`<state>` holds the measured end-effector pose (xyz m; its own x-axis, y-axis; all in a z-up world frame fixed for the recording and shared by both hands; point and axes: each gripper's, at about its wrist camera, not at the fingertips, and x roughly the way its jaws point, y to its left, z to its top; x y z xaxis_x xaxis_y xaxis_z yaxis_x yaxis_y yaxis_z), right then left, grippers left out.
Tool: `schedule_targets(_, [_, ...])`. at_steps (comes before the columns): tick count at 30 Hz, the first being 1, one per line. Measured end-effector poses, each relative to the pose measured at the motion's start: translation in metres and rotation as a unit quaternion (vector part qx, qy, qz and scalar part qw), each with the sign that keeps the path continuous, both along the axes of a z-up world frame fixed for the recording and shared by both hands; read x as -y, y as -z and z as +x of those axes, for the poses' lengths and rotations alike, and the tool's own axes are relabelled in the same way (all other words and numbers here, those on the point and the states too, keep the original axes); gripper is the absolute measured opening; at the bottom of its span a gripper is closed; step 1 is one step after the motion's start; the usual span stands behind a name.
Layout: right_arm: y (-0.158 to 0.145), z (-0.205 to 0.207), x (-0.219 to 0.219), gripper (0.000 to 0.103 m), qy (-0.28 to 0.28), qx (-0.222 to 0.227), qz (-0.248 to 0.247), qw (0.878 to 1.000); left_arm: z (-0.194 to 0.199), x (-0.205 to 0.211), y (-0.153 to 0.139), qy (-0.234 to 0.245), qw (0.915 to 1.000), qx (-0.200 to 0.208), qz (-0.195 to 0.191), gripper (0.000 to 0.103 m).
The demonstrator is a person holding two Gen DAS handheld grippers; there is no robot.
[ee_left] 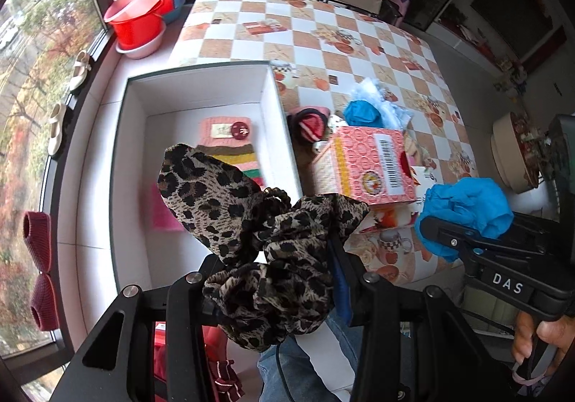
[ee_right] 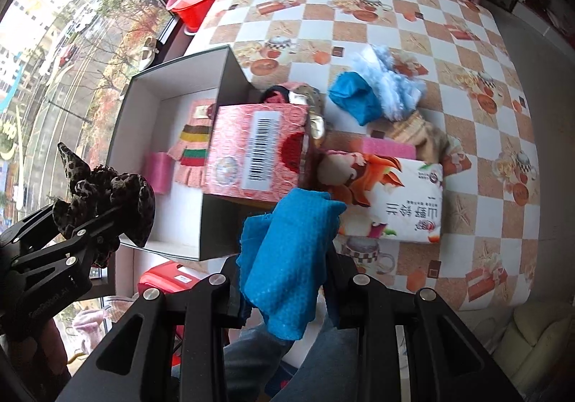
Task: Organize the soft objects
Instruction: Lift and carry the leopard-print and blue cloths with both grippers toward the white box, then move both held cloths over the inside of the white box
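Note:
My left gripper (ee_left: 276, 280) is shut on a leopard-print scrunchie (ee_left: 251, 222), held over the near edge of the open white box (ee_left: 136, 157); it also shows in the right wrist view (ee_right: 104, 201). My right gripper (ee_right: 284, 276) is shut on a blue cloth (ee_right: 287, 258), near the table's front edge; the cloth also shows in the left wrist view (ee_left: 467, 211). In the box lie a pink striped glove (ee_left: 233, 147) and a pink piece (ee_left: 163, 215). On the table lie another blue cloth (ee_right: 354, 96), a fluffy light-blue item (ee_right: 391, 86) and a red-striped knit item (ee_left: 311, 125).
A pink carton with a barcode (ee_right: 255, 154) leans by the box's right wall. A white tissue pack (ee_right: 402, 201) lies on the checkered table (ee_right: 467, 42). Red basins (ee_left: 140, 14) stand on the windowsill at the back left. A round tin (ee_left: 514, 154) sits at the right.

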<state>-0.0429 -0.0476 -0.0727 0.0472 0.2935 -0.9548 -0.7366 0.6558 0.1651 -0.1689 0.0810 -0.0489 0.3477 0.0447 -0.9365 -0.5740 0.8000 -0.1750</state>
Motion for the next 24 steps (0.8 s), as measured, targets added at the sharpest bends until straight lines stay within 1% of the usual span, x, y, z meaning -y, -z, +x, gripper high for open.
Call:
schedule_targets(6, [-0.003,-0.019,-0.027,0.033,-0.042,0.009,0.001,0.999,-0.023,-0.018,0.006,-0.032,0.9995,-0.004,-0.002,0.048])
schedule_targets(13, [-0.002,-0.037,-0.059,0.033,-0.089,0.009,-0.002,0.996,-0.043,-0.036,0.014,-0.065,0.9978,-0.008,-0.010,0.048])
schedule_targets(24, [0.000,-0.057,-0.108,0.033,-0.146,0.010,-0.013,0.989,-0.049,-0.056,0.037,-0.092,0.9955,-0.016,-0.019,0.048])
